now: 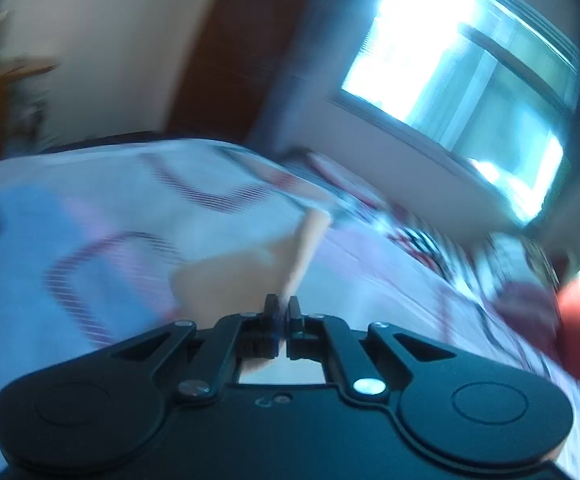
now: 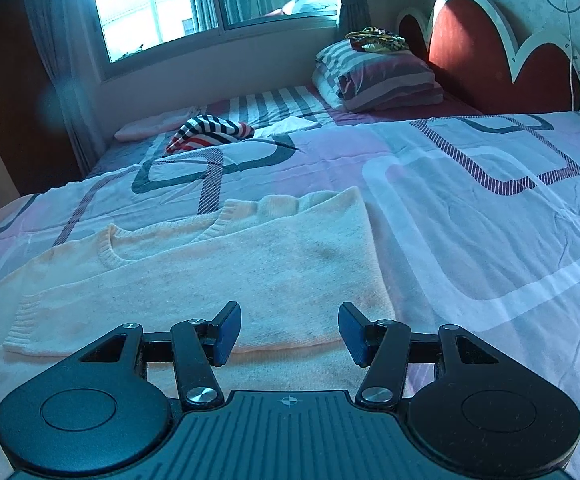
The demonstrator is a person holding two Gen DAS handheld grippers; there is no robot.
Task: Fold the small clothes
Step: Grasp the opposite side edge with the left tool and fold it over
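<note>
I am reading the left tongs (image 1: 283, 306) as pinched nearly closed on a strip of peach-cream fabric, the sweater (image 1: 226, 276), which is rising from their tips; this view is heavily blurred. The right tongs (image 2: 289, 330) are standing wide apart and gripping nothing, hovering over the sweater's (image 2: 218, 276) near hem. The garment is lying flat on the bed's patterned cover (image 2: 489, 220), neckline away from me. A striped garment (image 2: 210, 132) is sitting farther off near the window (image 2: 210, 0), pillows (image 2: 377, 76) against the headboard (image 2: 469, 40).
</note>
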